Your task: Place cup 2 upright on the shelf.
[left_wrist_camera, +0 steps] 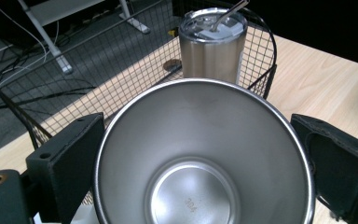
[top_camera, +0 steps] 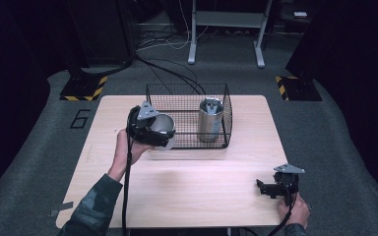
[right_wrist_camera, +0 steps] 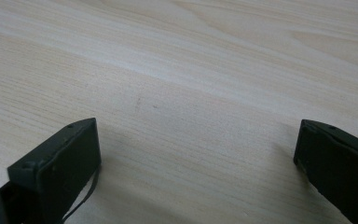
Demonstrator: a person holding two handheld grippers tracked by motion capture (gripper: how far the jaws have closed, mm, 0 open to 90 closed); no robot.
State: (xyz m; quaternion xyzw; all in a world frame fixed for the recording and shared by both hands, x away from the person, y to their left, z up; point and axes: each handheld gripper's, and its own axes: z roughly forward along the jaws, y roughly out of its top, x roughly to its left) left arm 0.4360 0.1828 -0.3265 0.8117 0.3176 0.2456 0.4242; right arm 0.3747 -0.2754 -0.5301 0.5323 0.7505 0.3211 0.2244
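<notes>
One steel cup (left_wrist_camera: 204,154) (clamped) — left gripper (left_wrist_camera: 200,158)

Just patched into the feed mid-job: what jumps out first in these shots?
The open steel cup clamped between the left gripper's jaws grabs the eye first, held at the near-left corner of the black wire basket, its empty inside facing the left gripper view. Next is the lidded steel tumbler standing upright inside the basket's right half. The right gripper sits open and empty over the wooden table's near-right corner.
</notes>
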